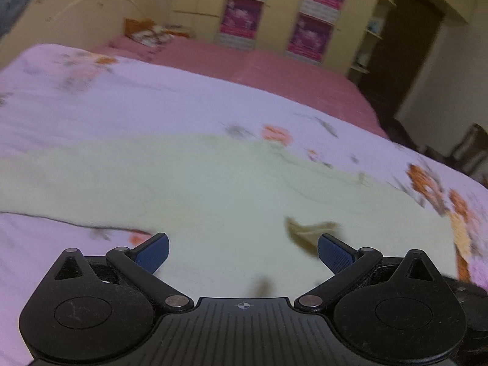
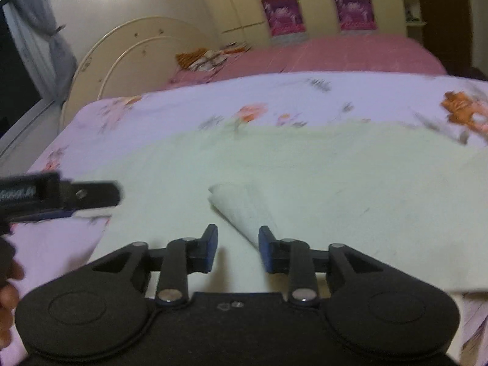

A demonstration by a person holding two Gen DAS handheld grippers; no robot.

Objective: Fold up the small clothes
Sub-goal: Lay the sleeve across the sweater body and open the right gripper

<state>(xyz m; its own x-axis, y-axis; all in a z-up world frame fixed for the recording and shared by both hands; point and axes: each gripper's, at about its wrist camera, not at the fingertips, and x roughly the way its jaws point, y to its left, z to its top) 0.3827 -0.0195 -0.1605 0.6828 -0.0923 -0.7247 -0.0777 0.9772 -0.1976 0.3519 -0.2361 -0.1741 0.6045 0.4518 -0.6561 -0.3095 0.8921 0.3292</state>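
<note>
A pale green garment (image 1: 213, 189) lies spread flat on a lilac flowered sheet (image 1: 122, 100) on the bed; it also shows in the right wrist view (image 2: 305, 164). My left gripper (image 1: 243, 253) is wide open and empty, just above the garment's near part, with a small brownish fold (image 1: 308, 228) by its right finger. My right gripper (image 2: 238, 250) is open, jaws a little apart, over the garment's near edge. A turned-up white corner of cloth (image 2: 241, 207) lies just ahead of its fingers, not held. The left gripper's side (image 2: 61, 196) shows at the left of the right wrist view.
A pink bedspread (image 2: 335, 55) covers the far bed, with a patterned pillow (image 2: 210, 56) by the cream headboard (image 2: 128, 48). Wardrobes with pink posters (image 1: 311, 33) stand behind. A dark doorway (image 1: 405, 55) is at the right, a window with curtain (image 2: 27, 39) at the left.
</note>
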